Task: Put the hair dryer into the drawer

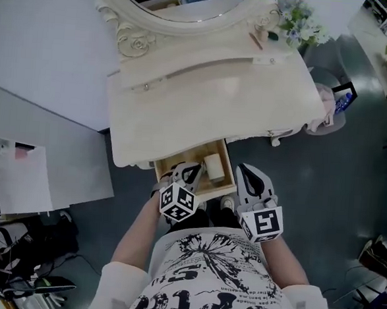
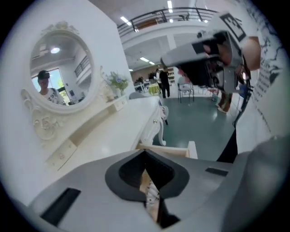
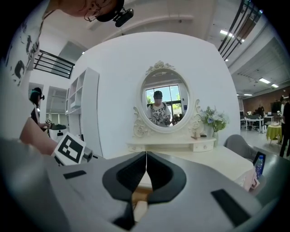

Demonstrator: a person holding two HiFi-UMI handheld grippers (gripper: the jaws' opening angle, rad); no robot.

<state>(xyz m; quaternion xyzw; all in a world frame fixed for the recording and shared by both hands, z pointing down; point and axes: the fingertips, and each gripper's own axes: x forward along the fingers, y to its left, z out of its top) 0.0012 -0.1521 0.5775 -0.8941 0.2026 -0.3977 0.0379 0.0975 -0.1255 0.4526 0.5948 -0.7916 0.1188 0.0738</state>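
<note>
The white dressing table (image 1: 203,111) has its wooden drawer (image 1: 229,181) pulled open toward me. Inside it lies a white rounded object (image 1: 214,166), apparently the hair dryer. In the head view my left gripper (image 1: 191,172) hangs over the drawer's front left part, shut, with nothing held. My right gripper (image 1: 247,173) hovers just right of the drawer, also shut and empty. In the left gripper view the jaws (image 2: 145,153) meet at the tips, with the drawer's edge (image 2: 181,151) beyond them. The right gripper view shows its jaws (image 3: 146,155) closed, pointing at the mirror (image 3: 164,100).
An oval mirror (image 1: 184,1) and a vase of flowers (image 1: 298,24) stand at the table's back. A grey chair (image 1: 329,104) sits at its right end. A white cabinet (image 1: 40,166) and cables (image 1: 20,264) are to my left.
</note>
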